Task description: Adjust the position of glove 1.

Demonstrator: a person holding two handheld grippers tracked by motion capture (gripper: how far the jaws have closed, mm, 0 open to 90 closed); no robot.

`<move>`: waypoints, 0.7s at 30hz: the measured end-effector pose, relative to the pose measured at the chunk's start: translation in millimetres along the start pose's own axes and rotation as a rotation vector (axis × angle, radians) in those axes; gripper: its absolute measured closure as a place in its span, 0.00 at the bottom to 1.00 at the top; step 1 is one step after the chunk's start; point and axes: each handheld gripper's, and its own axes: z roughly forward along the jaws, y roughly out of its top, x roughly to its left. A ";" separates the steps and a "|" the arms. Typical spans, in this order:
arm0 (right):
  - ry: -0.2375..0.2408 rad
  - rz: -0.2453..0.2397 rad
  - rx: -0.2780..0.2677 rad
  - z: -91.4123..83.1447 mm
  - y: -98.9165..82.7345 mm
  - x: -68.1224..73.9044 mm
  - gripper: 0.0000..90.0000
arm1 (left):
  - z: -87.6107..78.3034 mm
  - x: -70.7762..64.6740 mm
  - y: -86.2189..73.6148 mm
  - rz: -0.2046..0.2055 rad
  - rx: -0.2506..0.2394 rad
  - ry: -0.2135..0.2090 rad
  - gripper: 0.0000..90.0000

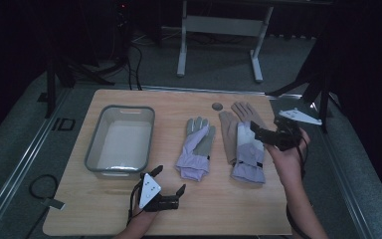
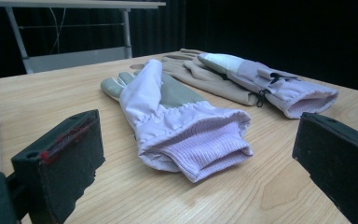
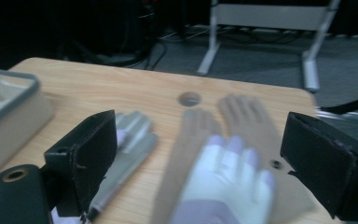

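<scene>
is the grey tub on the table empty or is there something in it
Empty. In the high view the grey tub shows a bare pale floor, and the gloves lie outside it on the table.

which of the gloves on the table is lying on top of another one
The lilac glove on the right, near the right gripper. It overlaps the tan gloves; the other lilac glove lies alone.

Grey plastic tub point(image 1: 97, 149): rectangular, open-topped, on left part of table, well apart from gloves.
Wooden table point(image 1: 229, 209): light grain top, round hole point(image 1: 217, 106) near far edge.
White metal frame point(image 1: 181, 50): two legs on grey floor beyond table.
Black cable point(image 1: 36, 186): looped on floor, left of table.
</scene>
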 end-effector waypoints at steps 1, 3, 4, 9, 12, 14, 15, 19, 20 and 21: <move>0.000 0.000 0.000 0.0 0.0 0.0 0.12 | 0.0 0.0 0.0 -0.001 0.000 0.000 0.02; 0.004 -0.003 0.012 5.2 3.1 4.7 0.12 | -0.1 0.6 0.0 -0.006 0.001 0.000 0.02; 0.019 -0.007 0.019 20.0 10.6 17.3 0.12 | -0.2 1.5 0.0 -0.015 0.002 -0.001 0.02; 0.048 -0.050 0.038 43.8 17.6 38.8 0.15 | -0.3 1.5 0.1 -0.015 0.003 -0.002 0.02; 0.090 -0.060 0.071 61.8 17.5 53.8 0.17 | -0.3 1.4 0.0 -0.013 0.002 -0.004 0.02; 0.108 -0.059 0.095 74.5 15.1 63.2 0.18 | -0.3 1.2 -0.1 -0.011 0.000 -0.005 0.02; 0.114 -0.057 0.108 80.9 13.5 67.4 0.18 | -0.4 1.2 -0.1 -0.009 0.000 -0.006 0.02; 0.125 -0.035 0.158 104.6 5.0 83.2 0.18 | -0.4 0.4 -0.1 -0.005 -0.002 -0.006 0.02; 0.131 -0.029 0.169 110.0 2.6 86.7 0.18 | -0.4 0.1 0.0 -0.001 -0.001 -0.005 0.02; 0.134 -0.027 0.181 115.5 0.2 90.2 0.18 | -0.3 -0.4 0.0 0.004 0.000 -0.004 0.02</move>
